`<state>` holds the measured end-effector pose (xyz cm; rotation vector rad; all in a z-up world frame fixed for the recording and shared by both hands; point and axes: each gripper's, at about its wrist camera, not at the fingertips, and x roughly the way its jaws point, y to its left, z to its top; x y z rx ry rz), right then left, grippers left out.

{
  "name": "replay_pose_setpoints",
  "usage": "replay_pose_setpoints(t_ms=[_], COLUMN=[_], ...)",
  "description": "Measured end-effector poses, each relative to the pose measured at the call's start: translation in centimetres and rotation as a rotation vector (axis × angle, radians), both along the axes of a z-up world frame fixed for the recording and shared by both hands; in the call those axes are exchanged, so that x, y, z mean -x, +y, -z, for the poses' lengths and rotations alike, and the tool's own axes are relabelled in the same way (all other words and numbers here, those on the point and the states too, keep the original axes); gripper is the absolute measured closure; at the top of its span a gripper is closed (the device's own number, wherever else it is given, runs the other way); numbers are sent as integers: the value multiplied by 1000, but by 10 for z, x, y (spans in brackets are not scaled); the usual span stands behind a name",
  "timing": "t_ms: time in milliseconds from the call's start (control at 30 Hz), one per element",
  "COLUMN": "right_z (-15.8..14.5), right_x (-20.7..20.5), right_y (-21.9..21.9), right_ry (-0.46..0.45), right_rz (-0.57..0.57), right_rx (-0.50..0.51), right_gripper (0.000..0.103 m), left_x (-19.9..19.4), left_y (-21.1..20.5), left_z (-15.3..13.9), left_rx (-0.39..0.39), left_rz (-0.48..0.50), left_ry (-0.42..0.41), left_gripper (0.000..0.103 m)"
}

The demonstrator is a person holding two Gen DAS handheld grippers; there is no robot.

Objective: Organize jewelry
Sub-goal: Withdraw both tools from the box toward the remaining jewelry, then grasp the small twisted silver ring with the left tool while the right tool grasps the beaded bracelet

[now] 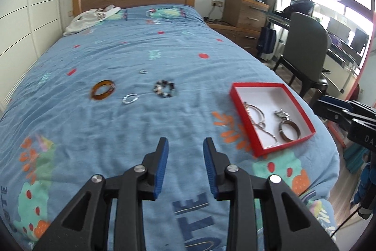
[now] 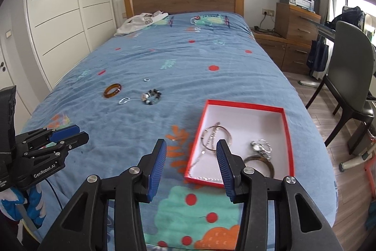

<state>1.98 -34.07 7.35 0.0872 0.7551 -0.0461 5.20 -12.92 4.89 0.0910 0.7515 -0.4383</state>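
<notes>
Hovering over the blue bedspread [image 1: 188,51], the left gripper [image 1: 186,145] and right gripper [image 2: 191,148] are both gaping, empty. The amber bangle [image 1: 103,89], silver ring [image 1: 129,98] and beaded bracelet [image 1: 164,88] are lying mid-bed; only the right view is showing the red box [image 2: 287,133] close, necklace [image 2: 212,140] inside.

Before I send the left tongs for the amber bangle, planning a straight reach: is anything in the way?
Nothing visible. Only bare bedspread lies between the open left tongs and the amber bangle; the small silver ring sits just right of that line.
</notes>
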Motion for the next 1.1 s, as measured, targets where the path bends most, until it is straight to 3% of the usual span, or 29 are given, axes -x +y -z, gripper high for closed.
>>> replay_pose_setpoints(t_ms=[67, 300, 567, 800, 1100], right_z=[-2, 4, 30, 70, 122], right_x=[-2, -19, -64, -121, -210], right_y=[13, 47, 84, 93, 84], right_ry=[1, 21, 57, 97, 136], right_rz=[-18, -73, -156, -191, -200], right_rx=[1, -11, -36, -82, -107], right_gripper=[59, 58, 52, 52, 44], left_x=[0, -7, -41, -94, -176], left_y=[15, 69, 106, 105, 61], left_z=[-1, 2, 31, 62, 104], left_rx=[5, 8, 6, 33, 65], left_rz=[-28, -132, -218, -239, -172], left_ry=[-6, -21, 47, 97, 159], left_gripper=[63, 63, 62, 52, 51])
